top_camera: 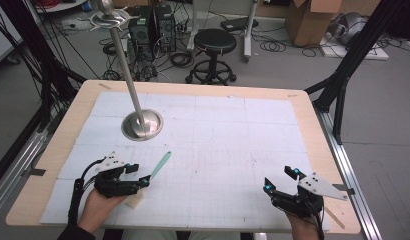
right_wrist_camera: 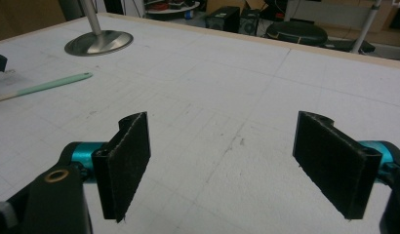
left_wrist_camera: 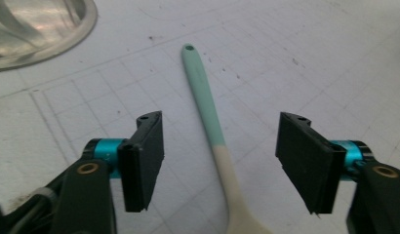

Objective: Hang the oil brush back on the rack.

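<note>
Spatula (left_wrist_camera: pixel 208 105) is lying flat on the tabletop (top_camera: pixel 233 145), its mint-green handle pointing toward the steel stand base (top_camera: pixel 142 125) and its cream blade end nearest the person. The left gripper (left_wrist_camera: pixel 220 163) is straddling it: the jaws are standing partly open, one pad on each side of the shaft where green meets cream, and neither pad is touching it yet. To take it well, I judge the hand should be keeping the shaft centred between the pads, sinking until the pads are nearly grazing the gridded mat, then closing squarely across the narrow shaft so it is not rolling or pivoting out. The right gripper (right_wrist_camera: pixel 232 170) is hovering well apart over bare mat, jaws wide and holding nothing.

Counting: one spatula, one stand with a round base and leaning pole, two grippers, one tabletop. Beyond the far edge, one black stool (top_camera: pixel 214 42) is standing on the floor.
</note>
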Demonstrator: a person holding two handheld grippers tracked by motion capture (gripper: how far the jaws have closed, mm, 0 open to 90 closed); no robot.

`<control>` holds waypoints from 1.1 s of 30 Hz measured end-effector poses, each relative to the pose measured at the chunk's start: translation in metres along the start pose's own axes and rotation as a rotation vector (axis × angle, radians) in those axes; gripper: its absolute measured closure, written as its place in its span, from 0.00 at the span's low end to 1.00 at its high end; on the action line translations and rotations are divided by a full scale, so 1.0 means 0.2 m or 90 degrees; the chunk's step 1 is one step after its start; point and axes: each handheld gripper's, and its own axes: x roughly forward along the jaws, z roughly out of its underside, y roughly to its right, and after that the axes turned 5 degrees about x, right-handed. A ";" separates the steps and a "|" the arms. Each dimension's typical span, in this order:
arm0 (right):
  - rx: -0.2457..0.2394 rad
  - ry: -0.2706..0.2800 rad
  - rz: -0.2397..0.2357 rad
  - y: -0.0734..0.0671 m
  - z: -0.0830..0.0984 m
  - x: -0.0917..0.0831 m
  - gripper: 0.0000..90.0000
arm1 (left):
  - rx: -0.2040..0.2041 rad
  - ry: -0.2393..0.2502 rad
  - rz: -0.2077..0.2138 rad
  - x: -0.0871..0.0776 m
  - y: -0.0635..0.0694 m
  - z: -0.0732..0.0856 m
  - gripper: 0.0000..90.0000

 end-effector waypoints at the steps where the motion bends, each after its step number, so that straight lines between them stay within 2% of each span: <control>1: 0.001 0.000 0.000 0.00 0.00 0.00 0.23 | 0.006 -0.012 -0.003 0.01 0.00 0.00 0.47; 4: -0.003 -0.001 0.000 0.00 0.00 0.01 0.23 | -0.002 -0.036 -0.009 0.04 0.00 0.00 0.57; 9: -0.002 -0.005 -0.002 -0.01 0.00 0.01 0.23 | -0.013 -0.073 -0.029 0.07 -0.01 -0.02 0.64; 13: -0.002 -0.004 -0.001 0.00 0.00 0.01 0.23 | -0.025 -0.079 -0.030 0.08 0.00 -0.02 0.67; 18: -0.001 -0.005 -0.003 -0.01 0.00 0.01 0.23 | 0.020 -0.111 -0.049 0.11 0.04 -0.04 0.71; 19: -0.002 -0.003 -0.002 -0.01 0.00 0.01 0.23 | 0.044 -0.125 -0.060 0.12 0.06 -0.05 0.71; 21: 0.000 -0.003 -0.002 -0.01 0.00 0.01 0.23 | 0.073 -0.140 -0.076 0.14 0.09 -0.07 0.73; 24: -0.001 -0.005 -0.003 -0.01 0.00 0.01 0.23 | 0.086 -0.151 -0.074 0.14 0.10 -0.08 0.83; 28: 0.001 -0.003 -0.003 0.00 0.00 0.01 0.23 | 0.078 -0.152 -0.067 0.15 0.09 -0.08 0.88; 31: -0.001 -0.004 -0.005 -0.01 0.00 0.01 0.23 | 0.055 -0.149 -0.056 0.15 0.08 -0.08 0.88; 33: -0.004 -0.006 -0.007 -0.01 0.00 0.02 0.23 | 0.047 -0.151 -0.058 0.15 0.08 -0.08 0.88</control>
